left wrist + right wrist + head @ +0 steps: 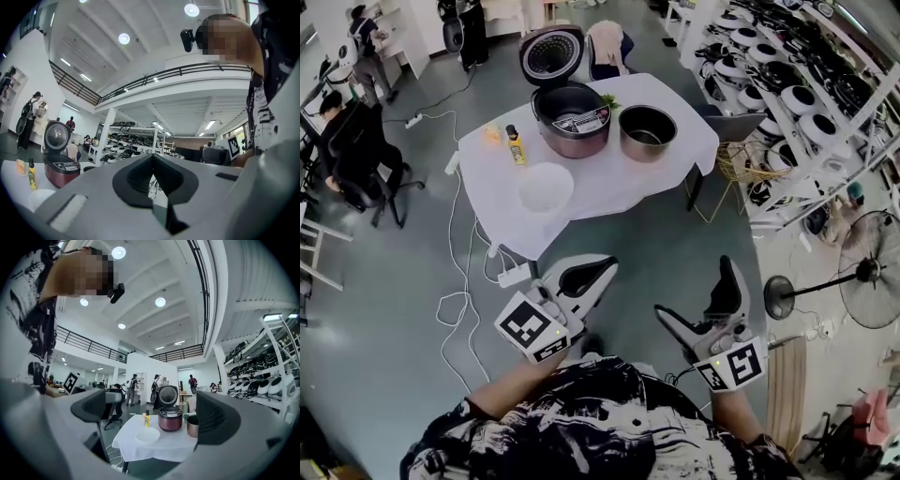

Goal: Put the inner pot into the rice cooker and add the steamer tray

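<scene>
Nothing of the task is done yet, as far as the pictures show. The rice cooker stands toward the far side of the bench with its lid raised. The inner pot sits on the cloth just to its right, outside the cooker. The white steamer tray lies apart from both, nearer the person and a little to the left, with a small yellow bottle on its far left.

Both claws are held well short of the bench, close to the person's body. The left claw is closed, its pads meeting at the tips with nothing between them. The right claw is spread wide and empty, and the bench shows between its jaws.

Everything is left to do: approach, lift the pot into the cooker, then set the tray on top.
</scene>
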Demonstrator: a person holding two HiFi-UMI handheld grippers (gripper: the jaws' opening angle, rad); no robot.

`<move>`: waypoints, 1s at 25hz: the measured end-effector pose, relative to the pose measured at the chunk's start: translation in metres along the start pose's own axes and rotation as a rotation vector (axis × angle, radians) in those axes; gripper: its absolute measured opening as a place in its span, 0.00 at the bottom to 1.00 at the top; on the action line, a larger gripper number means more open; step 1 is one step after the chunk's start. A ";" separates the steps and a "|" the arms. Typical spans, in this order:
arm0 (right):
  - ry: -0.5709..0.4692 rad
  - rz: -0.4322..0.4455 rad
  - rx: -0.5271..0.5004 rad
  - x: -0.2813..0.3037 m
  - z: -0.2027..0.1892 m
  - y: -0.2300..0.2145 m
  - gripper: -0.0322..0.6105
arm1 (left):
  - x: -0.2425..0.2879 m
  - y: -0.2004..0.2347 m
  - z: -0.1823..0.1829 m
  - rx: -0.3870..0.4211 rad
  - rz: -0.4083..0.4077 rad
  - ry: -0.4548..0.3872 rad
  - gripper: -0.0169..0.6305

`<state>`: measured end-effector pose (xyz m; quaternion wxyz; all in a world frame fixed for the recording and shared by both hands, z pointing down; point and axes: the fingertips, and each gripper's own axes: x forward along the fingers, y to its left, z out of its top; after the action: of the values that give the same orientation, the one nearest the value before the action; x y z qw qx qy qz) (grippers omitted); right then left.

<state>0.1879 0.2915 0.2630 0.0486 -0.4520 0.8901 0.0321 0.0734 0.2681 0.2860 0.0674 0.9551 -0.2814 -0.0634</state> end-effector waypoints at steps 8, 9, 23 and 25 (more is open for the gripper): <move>0.018 0.019 0.012 0.065 -0.026 -0.074 0.91 | 0.067 0.071 -0.012 -0.016 0.023 0.022 0.03; 0.016 0.028 0.016 0.073 -0.029 -0.087 0.91 | 0.077 0.078 -0.013 -0.009 0.032 0.023 0.03; 0.045 0.320 0.007 0.225 -0.054 -0.265 0.91 | 0.206 0.201 0.003 0.037 0.332 -0.010 0.03; 0.055 0.341 0.015 0.249 -0.060 -0.278 0.91 | 0.202 0.217 0.002 0.030 0.391 0.000 0.03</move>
<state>0.2626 -0.0780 0.2903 0.0216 -0.2950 0.9550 0.0210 0.1263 -0.0231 0.3034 0.0642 0.8832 -0.4625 -0.0451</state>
